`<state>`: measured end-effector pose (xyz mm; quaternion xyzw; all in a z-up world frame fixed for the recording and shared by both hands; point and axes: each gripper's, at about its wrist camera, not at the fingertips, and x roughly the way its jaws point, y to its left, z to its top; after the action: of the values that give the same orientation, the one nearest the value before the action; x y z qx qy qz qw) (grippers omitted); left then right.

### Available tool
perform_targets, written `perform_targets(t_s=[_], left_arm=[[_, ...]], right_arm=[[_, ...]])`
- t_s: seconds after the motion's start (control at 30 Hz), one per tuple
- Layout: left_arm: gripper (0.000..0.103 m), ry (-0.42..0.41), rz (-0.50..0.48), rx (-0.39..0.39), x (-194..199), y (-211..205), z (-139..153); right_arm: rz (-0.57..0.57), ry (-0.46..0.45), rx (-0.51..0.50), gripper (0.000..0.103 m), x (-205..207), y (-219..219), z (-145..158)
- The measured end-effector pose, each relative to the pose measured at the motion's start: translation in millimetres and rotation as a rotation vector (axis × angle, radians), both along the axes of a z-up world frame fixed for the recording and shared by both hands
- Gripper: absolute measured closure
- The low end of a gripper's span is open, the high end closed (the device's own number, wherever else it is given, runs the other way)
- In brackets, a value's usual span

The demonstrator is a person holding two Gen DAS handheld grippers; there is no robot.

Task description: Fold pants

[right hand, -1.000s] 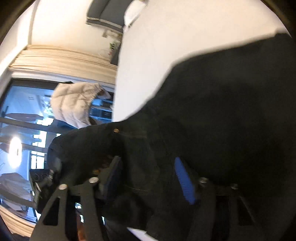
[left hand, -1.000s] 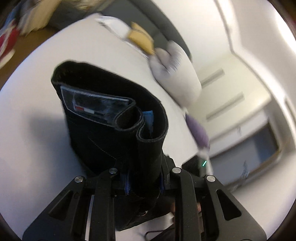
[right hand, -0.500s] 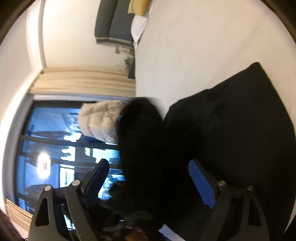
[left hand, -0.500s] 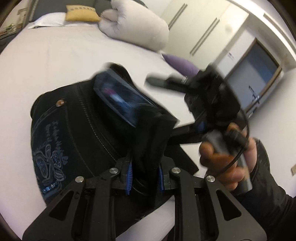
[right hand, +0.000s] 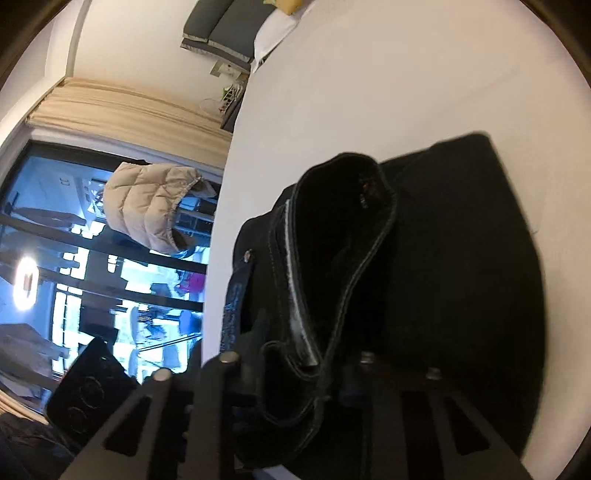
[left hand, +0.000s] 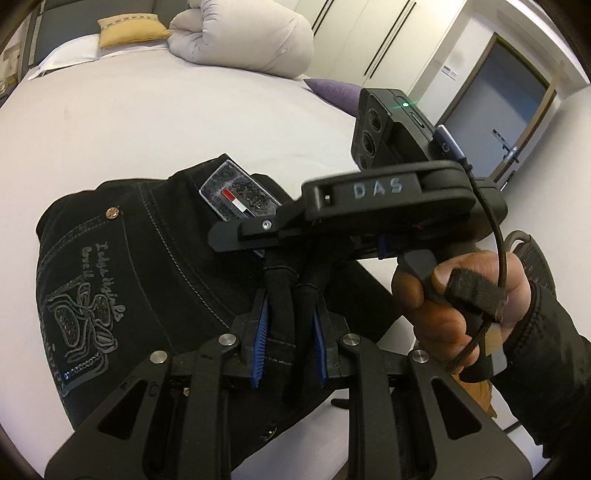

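Note:
Black jeans lie folded on the white bed, back pocket with grey embroidery and a waist label facing up. My left gripper is shut on a bunched fold of the pants' waistband. My right gripper shows in the left wrist view, held by a hand, reaching in over the same fold from the right. In the right wrist view the black pants fill the frame and my right gripper is shut on the waistband edge, its pads hidden by cloth.
A rolled grey duvet, a yellow cushion and a purple pillow lie at the far end of the bed. A beige puffer jacket hangs by the window beyond the bed edge.
The pants came down from hanging upright to lying on the bed. My right gripper closed on the waistband beside my left one.

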<state>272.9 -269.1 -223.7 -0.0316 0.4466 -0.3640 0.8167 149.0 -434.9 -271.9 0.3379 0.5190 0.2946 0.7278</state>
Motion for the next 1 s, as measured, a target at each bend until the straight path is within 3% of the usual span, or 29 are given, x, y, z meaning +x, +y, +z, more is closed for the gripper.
perform_targets(t_s=[0.2,0.47,0.6,0.67,0.7,0.83,0.87,0.93,1.0], left_arm=[[0.083,-0.003,-0.041,-0.028,2,-32,2],[0.083,0.009,-0.085,-0.027,3,-55,-4],[0.083,0.029,-0.102,-0.008,12,-62,-15],[0.083,0.083,-0.095,0.005,14,-62,-29],[0.083,0.123,-0.081,-0.015,16,-57,-32],[0.072,0.185,-0.065,-0.041,14,-32,-19],[0.07,0.193,-0.049,-0.041,15,-22,-17],[0.05,0.218,0.004,-0.048,19,-4,-8],[0.046,0.217,0.052,-0.077,24,16,1]], right_arm=[[-0.067,-0.052,-0.03,0.079,-5,-25,18],[-0.13,-0.043,-0.039,0.08,-13,-51,11],[-0.16,-0.006,-0.033,0.08,-16,-57,-6],[-0.167,0.016,-0.014,0.08,-18,-61,-23],[-0.174,0.012,0.042,0.08,-20,-67,-34],[-0.208,-0.005,0.104,0.071,-29,-81,-31],[-0.225,-0.008,0.091,0.07,-31,-85,-27],[-0.291,-0.016,0.012,0.069,-39,-100,-14],[-0.361,-0.034,-0.07,0.066,-49,-110,3]])
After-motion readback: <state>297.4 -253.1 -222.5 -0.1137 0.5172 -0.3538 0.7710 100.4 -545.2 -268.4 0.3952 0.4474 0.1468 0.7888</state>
